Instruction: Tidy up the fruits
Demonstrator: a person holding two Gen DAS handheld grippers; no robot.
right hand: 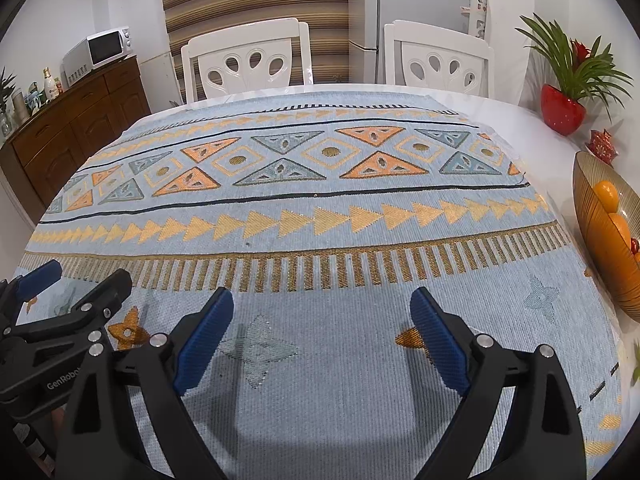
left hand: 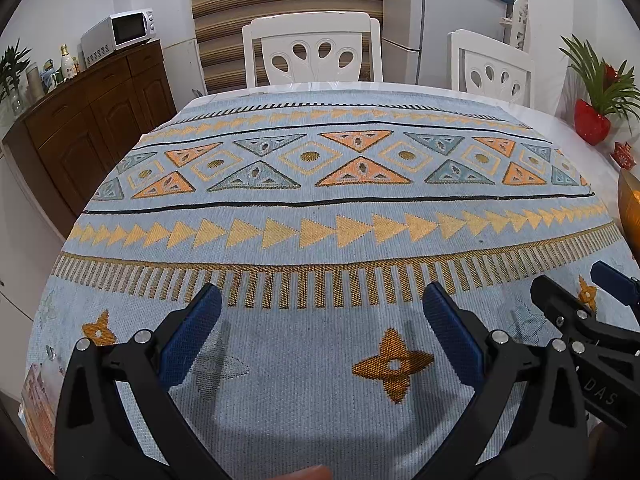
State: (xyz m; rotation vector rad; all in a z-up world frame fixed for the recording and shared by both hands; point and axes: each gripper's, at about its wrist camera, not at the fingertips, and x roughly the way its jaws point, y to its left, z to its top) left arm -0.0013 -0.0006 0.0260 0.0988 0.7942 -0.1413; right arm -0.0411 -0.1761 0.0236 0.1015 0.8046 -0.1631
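We hold both grippers low over the near edge of the counter (right hand: 500, 100), which is spread with a pale blue woven cloth (left hand: 320, 208) patterned in orange and grey triangles. Our left gripper (left hand: 320, 300) has its fingers (left hand: 192, 336) spread wide, with only bare cloth between the blue pads; it grips nothing. Our right gripper (right hand: 322, 304) is likewise wide open, its fingers (right hand: 440, 344) empty above the cloth. The two tools sit side by side: in the left wrist view the right gripper shows at the right edge, and in the right wrist view the left one shows at the left edge.

The fruits are off to our right. In the right wrist view a ribbed amber glass bowl (right hand: 588, 184) stands on the white counter just past the cloth's right edge, well apart from both sets of fingers. Inside it we see an orange (right hand: 606, 196), with more orange fruit (right hand: 620, 226) below it, and something small and red (right hand: 635, 245) at the picture's edge that we cannot identify. In the left wrist view only a sliver of the bowl shows at the far right.

Beyond the bowl stands a red vase (right hand: 562, 114) holding a green plant (right hand: 580, 64). Two white chairs (right hand: 248, 60) face us across the counter, and a microwave (left hand: 120, 32) sits on a brown cabinet (left hand: 92, 120) at the left.
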